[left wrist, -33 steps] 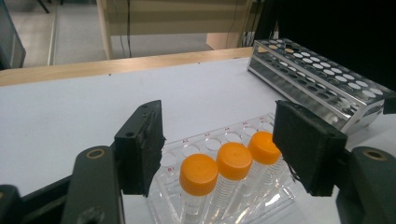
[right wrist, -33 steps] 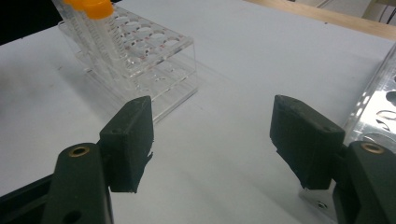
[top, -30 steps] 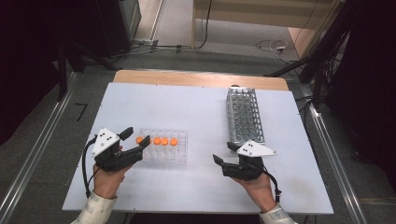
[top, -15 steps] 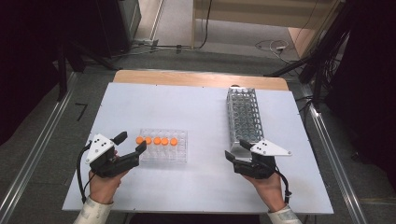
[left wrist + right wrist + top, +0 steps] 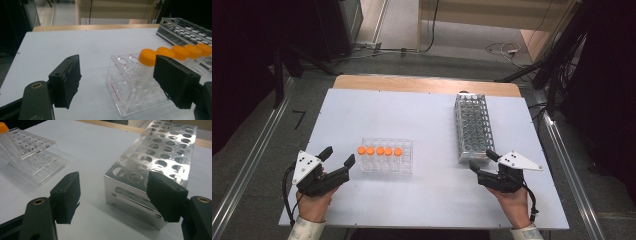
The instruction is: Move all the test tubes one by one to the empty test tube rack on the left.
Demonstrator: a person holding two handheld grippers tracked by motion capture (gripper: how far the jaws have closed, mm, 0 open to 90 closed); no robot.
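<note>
Clear plastic rack [image 5: 387,156], boxy with round holes, carries 5 orange-capped tubes [image 5: 380,150] in a row along its far edge, on the pale worktop [image 5: 422,115]. Left gripper [image 5: 338,156] just beside it and right gripper [image 5: 478,160] near the shiny perforated metal rack [image 5: 473,127] have just been spreading their fingers, gaping wide and empty.

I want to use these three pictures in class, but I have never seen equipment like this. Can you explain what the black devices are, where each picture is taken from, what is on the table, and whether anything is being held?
A person holds a two-jaw grasping tool in each hand: the left tool and the right tool. One picture looks down from above; the other two come from cameras riding on each tool, looking along its black jaws. On the white table stand a clear plastic rack with five orange-capped tubes and an empty metal rack. Both tools are open and hold nothing; their jaws have just been opening.
</note>
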